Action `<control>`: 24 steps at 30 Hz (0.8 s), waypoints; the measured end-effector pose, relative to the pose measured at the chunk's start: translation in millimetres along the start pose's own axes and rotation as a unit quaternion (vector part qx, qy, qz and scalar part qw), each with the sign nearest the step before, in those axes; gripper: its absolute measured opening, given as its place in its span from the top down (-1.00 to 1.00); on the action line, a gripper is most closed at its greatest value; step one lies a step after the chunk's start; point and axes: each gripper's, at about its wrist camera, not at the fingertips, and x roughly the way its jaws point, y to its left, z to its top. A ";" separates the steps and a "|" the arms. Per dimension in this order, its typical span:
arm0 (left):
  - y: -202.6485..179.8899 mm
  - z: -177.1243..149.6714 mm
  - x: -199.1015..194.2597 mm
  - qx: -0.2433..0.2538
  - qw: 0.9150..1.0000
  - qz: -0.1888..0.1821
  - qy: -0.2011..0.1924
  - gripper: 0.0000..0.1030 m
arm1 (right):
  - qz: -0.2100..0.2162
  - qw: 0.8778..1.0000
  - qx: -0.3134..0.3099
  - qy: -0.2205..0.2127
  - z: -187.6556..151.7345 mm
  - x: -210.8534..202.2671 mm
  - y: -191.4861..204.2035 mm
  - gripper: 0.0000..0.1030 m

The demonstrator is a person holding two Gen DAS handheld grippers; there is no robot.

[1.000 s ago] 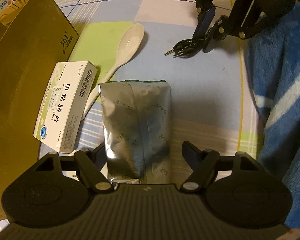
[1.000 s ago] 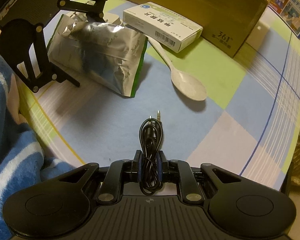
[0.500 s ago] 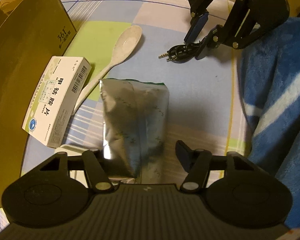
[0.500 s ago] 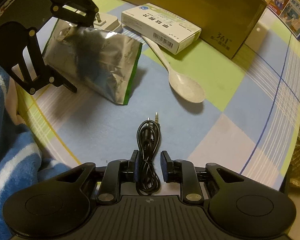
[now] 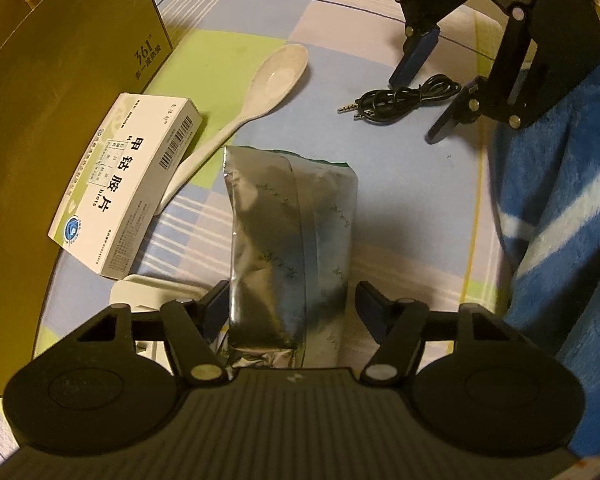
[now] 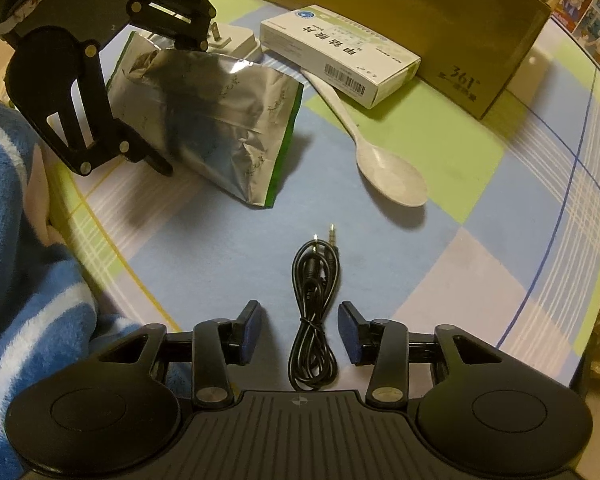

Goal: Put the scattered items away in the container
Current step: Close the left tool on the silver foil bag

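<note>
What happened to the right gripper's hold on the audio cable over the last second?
Yes, it moved: the right gripper, earlier shut on the audio cable, has opened. The cable now lies free on the tablecloth between the spread fingers.

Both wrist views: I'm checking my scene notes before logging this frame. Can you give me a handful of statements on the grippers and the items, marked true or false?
1. The right gripper is clamped on the black audio cable. False: its jaws stand open on either side of the cable, not touching it.
2. The left gripper straddles one end of the silver foil pouch, jaws open. True.
3. The white spoon lies inside the cardboard box. False: it lies on the checked tablecloth, its handle running under the medicine box.
4. The medicine box sits right beside the cardboard box. True.
5. The cable is stretched out straight. False: it is bundled in a loop.
</note>
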 end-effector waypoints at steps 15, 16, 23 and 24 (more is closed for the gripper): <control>-8.9 -3.1 -5.4 -0.021 1.000 0.002 -0.009 -0.02 | -0.008 1.000 0.003 -0.006 -2.6 -1.0 0.4 0.39; -7.9 -3.0 -5.0 -0.024 1.000 0.003 -0.008 -0.10 | -0.008 1.000 0.004 -0.006 -2.7 -1.4 0.6 0.51; -7.9 0.0 0.5 -0.043 0.999 -0.003 -0.014 0.04 | -0.019 1.000 0.004 -0.007 -2.2 -1.9 6.4 0.80; -9.4 0.4 -0.8 -0.043 0.999 -0.002 -0.015 0.10 | -0.021 1.000 0.003 -0.007 -2.3 -2.2 7.3 0.80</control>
